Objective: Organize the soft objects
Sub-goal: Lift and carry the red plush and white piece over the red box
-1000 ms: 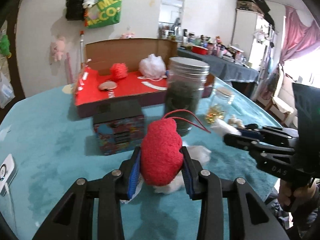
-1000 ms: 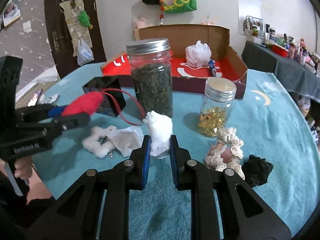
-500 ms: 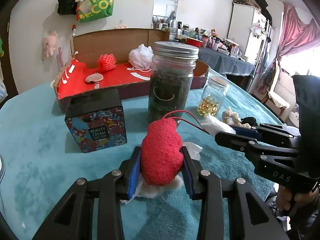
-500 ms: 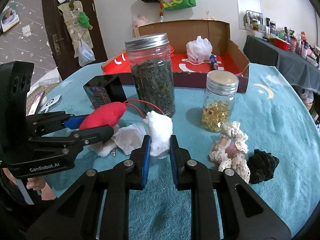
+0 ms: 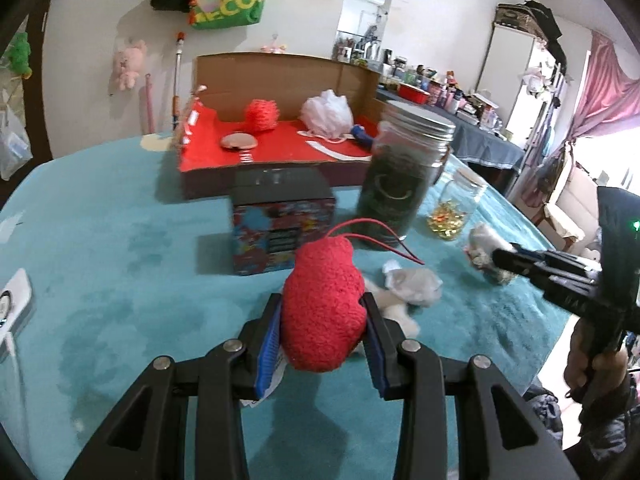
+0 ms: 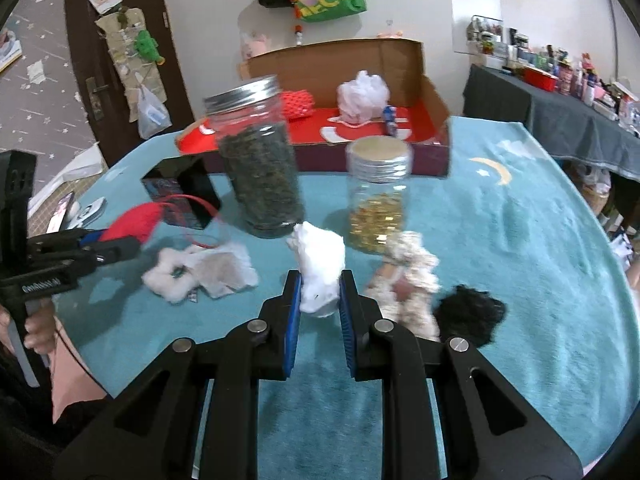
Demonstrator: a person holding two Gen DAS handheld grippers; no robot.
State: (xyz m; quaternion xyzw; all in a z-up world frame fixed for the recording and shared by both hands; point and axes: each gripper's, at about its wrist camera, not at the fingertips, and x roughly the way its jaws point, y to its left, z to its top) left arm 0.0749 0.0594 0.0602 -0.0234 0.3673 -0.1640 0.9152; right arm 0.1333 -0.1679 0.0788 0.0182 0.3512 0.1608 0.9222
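Step in hand, as judged: transport of two soft items toward the open cardboard box [image 5: 280, 76] at the far side of the teal-covered table [image 5: 120, 264], both items lifted clear of the cloth and neither yet over the box. Left gripper [image 5: 322, 320]: jaws closed to a moderate gap, clamped on a red plush piece [image 5: 324, 304] with a thin red cord trailing from its top; plush bulging above and below the blue pads, well seated. Right gripper [image 6: 320, 300]: jaws nearly together, pinched on a small white fluffy wad [image 6: 320, 272], compressed thin between the pads. Already in the box: a red mesh ball [image 5: 262, 116] and a white mesh puff [image 5: 326, 110]. Not yet collected on the cloth: a white fluffy ring with a crumpled white piece [image 6: 200, 272], a cream lace scrunchie [image 6: 408, 272] and a black fuzzy lump [image 6: 468, 312]. In the carrying path: a tall jar of dark leaves [image 6: 260, 160], a smaller jar of golden capsules [image 6: 378, 196] and a printed black-lidded box [image 5: 282, 216]. Next move, as judged: carry over or around the jars and the printed box, clear the low front wall of the cardboard box, then release onto the red floor beside the mesh items. Caution: trailing cord liable to snag on the tall jar's lid.
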